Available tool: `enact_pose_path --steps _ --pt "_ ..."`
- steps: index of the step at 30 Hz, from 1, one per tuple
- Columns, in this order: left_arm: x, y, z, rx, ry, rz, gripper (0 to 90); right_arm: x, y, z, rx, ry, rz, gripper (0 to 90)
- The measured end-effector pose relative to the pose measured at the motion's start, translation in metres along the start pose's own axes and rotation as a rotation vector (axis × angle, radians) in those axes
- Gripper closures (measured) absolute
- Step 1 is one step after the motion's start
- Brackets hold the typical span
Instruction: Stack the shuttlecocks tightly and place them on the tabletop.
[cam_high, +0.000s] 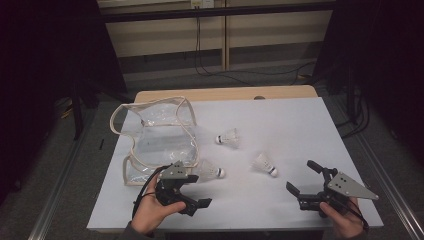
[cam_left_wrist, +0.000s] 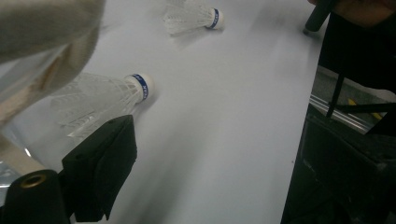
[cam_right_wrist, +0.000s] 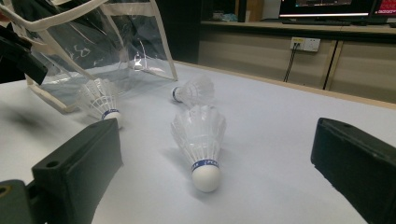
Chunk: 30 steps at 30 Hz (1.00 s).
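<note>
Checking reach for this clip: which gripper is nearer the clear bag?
Left. The left gripper sits just below the clear bag; the right gripper is far across the table.

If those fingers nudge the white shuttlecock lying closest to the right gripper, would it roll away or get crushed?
The shuttlecock lies on its side, a round cork nose and a flared skirt, so a nudge would probably swing it in a curve rather than roll it straight. Its thin, see-through feathers look very light and fragile; a hard squeeze there might bend them. The nose seems the sturdier place to grip.
</note>
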<state>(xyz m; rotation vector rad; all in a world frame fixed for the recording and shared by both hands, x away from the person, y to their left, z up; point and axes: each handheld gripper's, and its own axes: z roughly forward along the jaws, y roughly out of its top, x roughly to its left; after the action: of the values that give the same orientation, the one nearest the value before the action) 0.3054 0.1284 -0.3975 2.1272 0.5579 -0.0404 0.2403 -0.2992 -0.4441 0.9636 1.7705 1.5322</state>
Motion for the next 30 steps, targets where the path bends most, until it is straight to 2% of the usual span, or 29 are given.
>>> enact_pose_path --steps 8,14,30 --pt "0.002 -0.002 -0.007 -0.009 0.012 0.008 10.5 0.000 0.000 0.000 0.001 0.002 -0.002 1.3" --pt "0.004 -0.005 -0.012 -0.018 0.031 -0.002 8.4 0.000 0.000 0.000 0.001 0.002 -0.002 1.3" --pt "0.013 -0.017 -0.030 -0.001 0.080 -0.006 6.1 0.000 0.000 0.001 0.003 0.003 -0.001 1.3"
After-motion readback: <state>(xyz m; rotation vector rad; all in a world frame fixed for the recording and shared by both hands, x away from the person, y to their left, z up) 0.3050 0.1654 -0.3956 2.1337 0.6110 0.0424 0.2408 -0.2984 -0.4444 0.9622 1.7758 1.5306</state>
